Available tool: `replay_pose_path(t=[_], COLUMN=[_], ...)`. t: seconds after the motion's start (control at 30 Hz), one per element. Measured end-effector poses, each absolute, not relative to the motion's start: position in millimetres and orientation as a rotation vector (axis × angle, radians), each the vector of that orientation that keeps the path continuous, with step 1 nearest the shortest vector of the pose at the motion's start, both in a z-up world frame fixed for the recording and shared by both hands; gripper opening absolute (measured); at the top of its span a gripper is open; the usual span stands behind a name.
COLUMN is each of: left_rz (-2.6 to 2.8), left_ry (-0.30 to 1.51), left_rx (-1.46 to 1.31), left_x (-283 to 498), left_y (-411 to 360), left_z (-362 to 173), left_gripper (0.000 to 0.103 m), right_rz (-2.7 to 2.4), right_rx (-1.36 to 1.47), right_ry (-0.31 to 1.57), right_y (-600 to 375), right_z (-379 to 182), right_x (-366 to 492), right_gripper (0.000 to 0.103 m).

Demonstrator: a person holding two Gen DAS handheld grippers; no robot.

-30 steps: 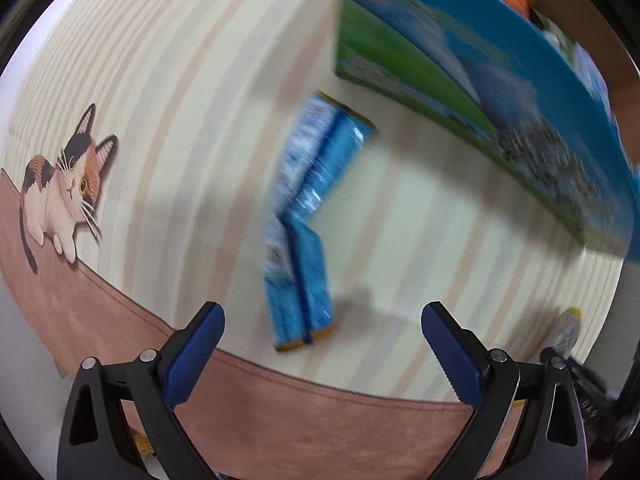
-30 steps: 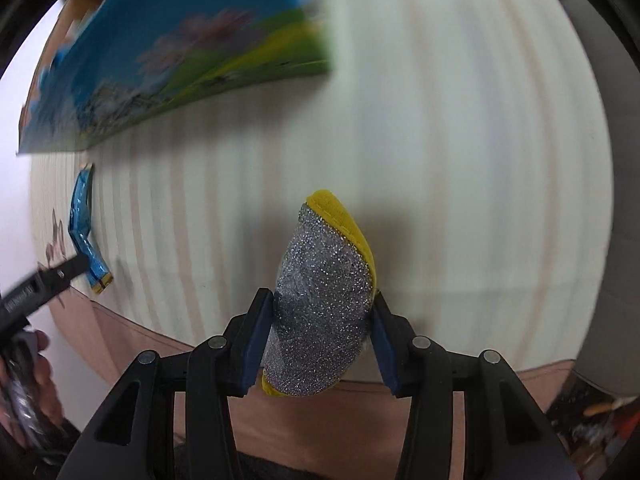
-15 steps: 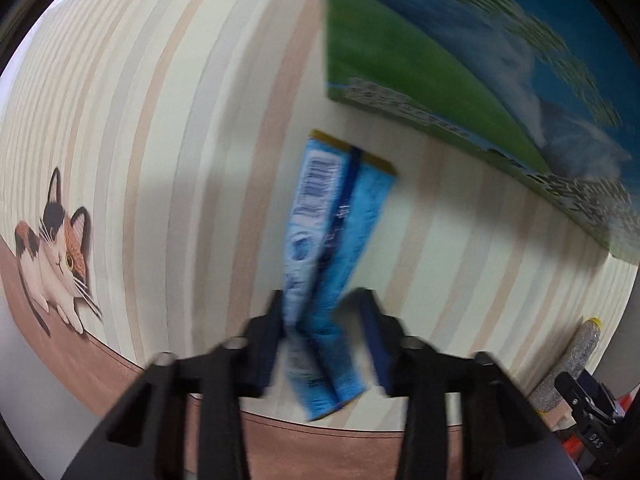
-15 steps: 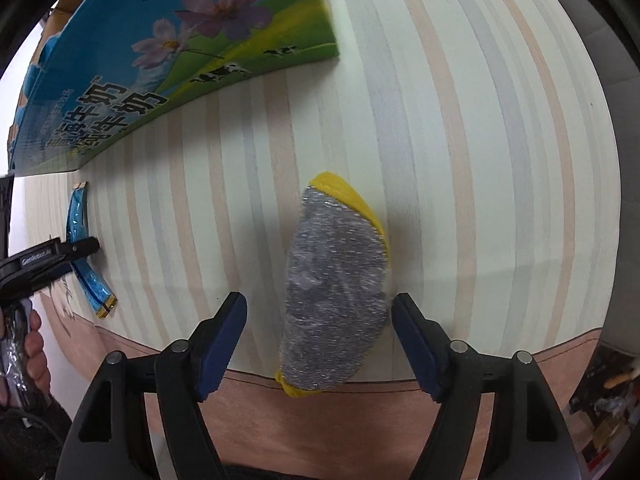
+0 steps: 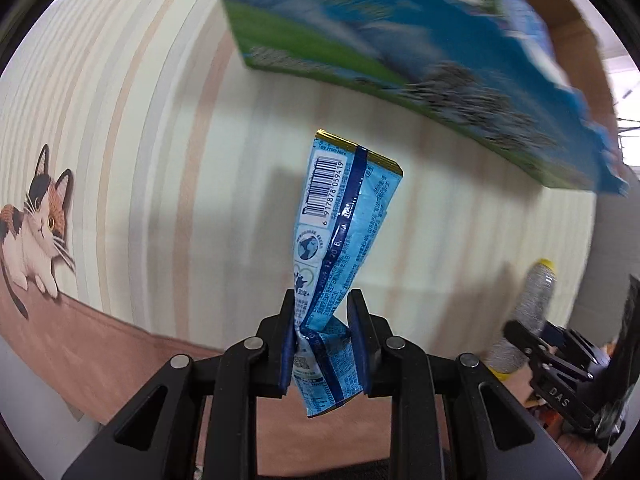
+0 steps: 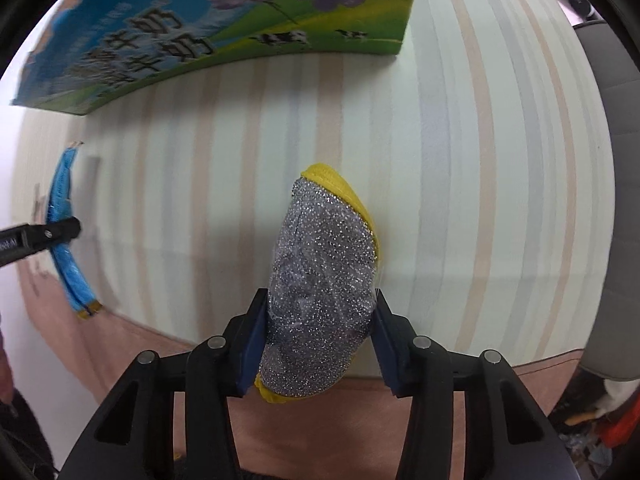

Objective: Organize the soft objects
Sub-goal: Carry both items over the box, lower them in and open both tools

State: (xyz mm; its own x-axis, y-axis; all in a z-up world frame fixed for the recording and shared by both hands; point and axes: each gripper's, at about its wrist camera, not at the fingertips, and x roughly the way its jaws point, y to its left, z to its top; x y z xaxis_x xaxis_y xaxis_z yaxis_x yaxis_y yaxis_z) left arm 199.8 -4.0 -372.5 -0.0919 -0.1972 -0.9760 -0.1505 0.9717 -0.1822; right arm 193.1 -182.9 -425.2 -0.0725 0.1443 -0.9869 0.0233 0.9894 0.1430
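My left gripper (image 5: 323, 338) is shut on a blue foil snack packet (image 5: 344, 216) with a barcode, pinching it near its lower end and holding it up off the striped tablecloth (image 5: 160, 140). My right gripper (image 6: 320, 340) is shut on a silver glitter sponge with a yellow back (image 6: 324, 280), its blue pads pressing both sides. The sponge also shows in the left wrist view (image 5: 532, 304), and the packet in the right wrist view (image 6: 64, 240).
A large blue and green cardboard box (image 5: 400, 40) with flower print stands at the back of the table; it also shows in the right wrist view (image 6: 200, 32). A cat picture (image 5: 36, 220) is on the tablecloth's left. A grey chair (image 6: 612, 200) is at the right.
My left gripper closed on the blue packet and lifted it off the cloth. My right gripper, open around the sponge half a second ago, has closed on it again.
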Motion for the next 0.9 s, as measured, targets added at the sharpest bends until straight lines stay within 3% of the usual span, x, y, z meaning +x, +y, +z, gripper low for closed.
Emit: replay_pose_path(t=[0.3,0.57,0.7,0.9], left_rz=[-0.190,-0.224,-0.201,-0.097], left_ry=[1.513,1.405,1.422,1.508], left_rx=[-0.234,-0.139,-0.078,-0.031], left_x=[210.9,309.9,361.8,437.6], left_y=[-36.8,-53.3,-47.4,-36.4], left_z=[-270.2,-199.1,-197.3,-249.5], left_gripper=[0.022,0.022,0.022,0.022], right_rz=[0.293,0.285,0.234,0.113], right_rx=[0.246,0.145,0.036,-0.131], right_ry=[1.518,1.379,1.374,1.469], right_y=[-173.1,-182.1,-191.9,-194.2], right_z=[-315.9,-220.5,-209.9,-246.9], right_x=[199.0,278.5,341.8,431.1], right_gripper=[0.049,0.049,0.049,0.049])
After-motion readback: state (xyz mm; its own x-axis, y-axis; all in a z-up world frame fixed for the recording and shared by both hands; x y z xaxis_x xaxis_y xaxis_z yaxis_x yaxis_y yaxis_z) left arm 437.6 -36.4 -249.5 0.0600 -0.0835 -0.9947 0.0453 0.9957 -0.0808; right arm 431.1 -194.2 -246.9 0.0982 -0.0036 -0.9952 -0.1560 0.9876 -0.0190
